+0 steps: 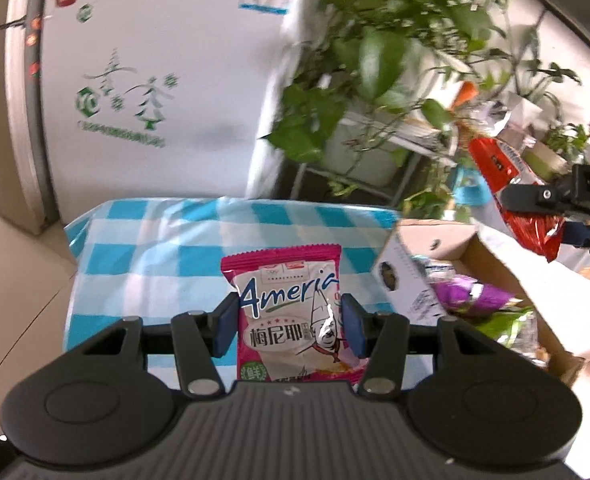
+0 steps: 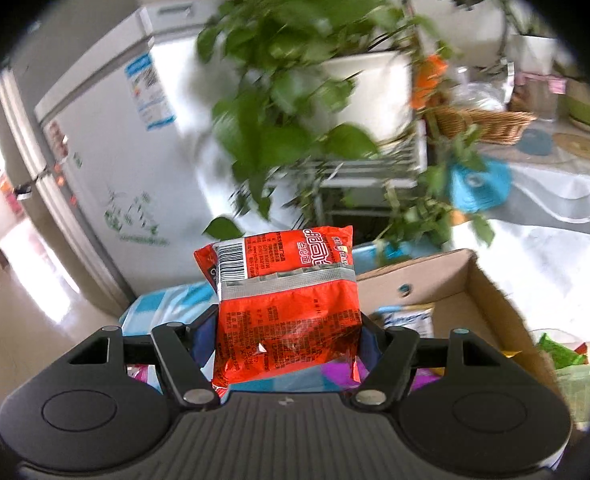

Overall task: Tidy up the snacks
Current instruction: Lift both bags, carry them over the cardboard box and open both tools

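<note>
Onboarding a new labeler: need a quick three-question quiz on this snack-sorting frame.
1. True or false: the left gripper is shut on the pink-and-white Ameria snack packet.
2. What does the right gripper hold? A) a green leaf B) a red snack packet with a barcode C) nothing
3. Fill in: the open container holding more snacks is a ____ box.

Key: 1 true. 2 B, the red snack packet. 3 cardboard.
</note>
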A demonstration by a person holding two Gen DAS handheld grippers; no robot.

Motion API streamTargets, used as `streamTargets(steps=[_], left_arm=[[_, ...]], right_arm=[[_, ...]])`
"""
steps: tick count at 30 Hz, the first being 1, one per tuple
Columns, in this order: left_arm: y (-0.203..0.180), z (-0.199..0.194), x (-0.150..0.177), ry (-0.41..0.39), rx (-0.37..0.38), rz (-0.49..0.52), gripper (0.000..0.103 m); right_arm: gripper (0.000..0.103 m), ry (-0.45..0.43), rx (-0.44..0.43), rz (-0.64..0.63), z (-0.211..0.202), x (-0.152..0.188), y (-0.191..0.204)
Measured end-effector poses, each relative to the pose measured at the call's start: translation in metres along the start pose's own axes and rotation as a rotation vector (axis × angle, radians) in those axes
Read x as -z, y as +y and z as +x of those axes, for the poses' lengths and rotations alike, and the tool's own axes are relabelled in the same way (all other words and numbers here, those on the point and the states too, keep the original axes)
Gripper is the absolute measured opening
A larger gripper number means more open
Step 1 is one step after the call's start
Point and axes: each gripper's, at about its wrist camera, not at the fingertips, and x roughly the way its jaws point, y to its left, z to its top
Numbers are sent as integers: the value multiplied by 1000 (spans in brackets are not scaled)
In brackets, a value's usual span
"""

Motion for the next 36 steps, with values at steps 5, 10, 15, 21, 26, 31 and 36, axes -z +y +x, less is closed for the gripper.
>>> streamTargets(steps=[5,10,15,21,26,31,36], left_arm=[[-28,0,-6,-5,60,20,52],[-63,3,-8,3,127,50,52],[-102,8,-4,34,212,91,52],[-139,18,7,70,277,150,53],[-158,28,16,98,310,163,53],[-174,41,17,113,320,169,53],[-184,51,15,129,326,174,74]], right_arm=[[74,-53,38,60,-20,-6,-33],[74,-76,80,117,-32,-7,-60],[74,-77,97,153,-38,-5,-74],[74,-46,112,165,-32,-5,-88],[74,-15,116,181,-21,-8,-100],[74,8,125,209,-11,-9,-110],[78,14,115,241,-2,-11,-123]])
